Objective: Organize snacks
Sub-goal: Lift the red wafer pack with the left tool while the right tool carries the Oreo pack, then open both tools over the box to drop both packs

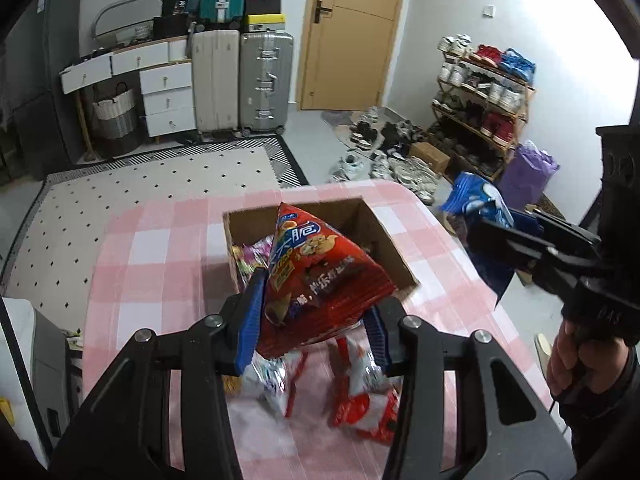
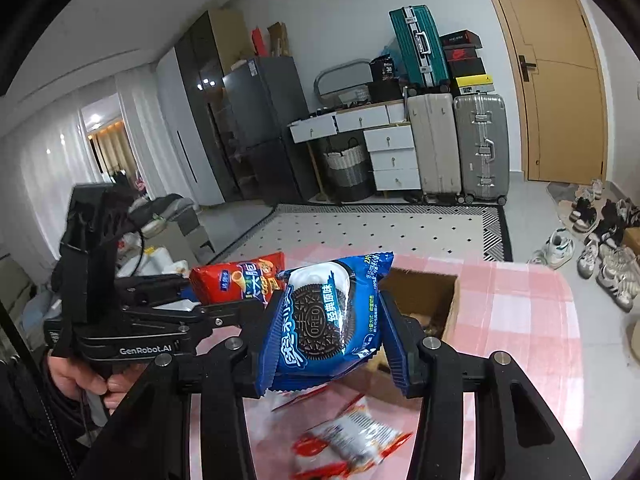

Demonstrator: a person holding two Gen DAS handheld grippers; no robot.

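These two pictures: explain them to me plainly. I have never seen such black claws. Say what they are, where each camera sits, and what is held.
No robot here: a person holds a hand-held two-finger tool in each hand, each with a camera looking along its fingers. The left tool, seen from its own camera, grips a red snack bag. The right tool, in the other picture, grips a blue Oreo pack. Below lies a pink checked tablecloth with an open cardboard box and loose red-and-white packets.
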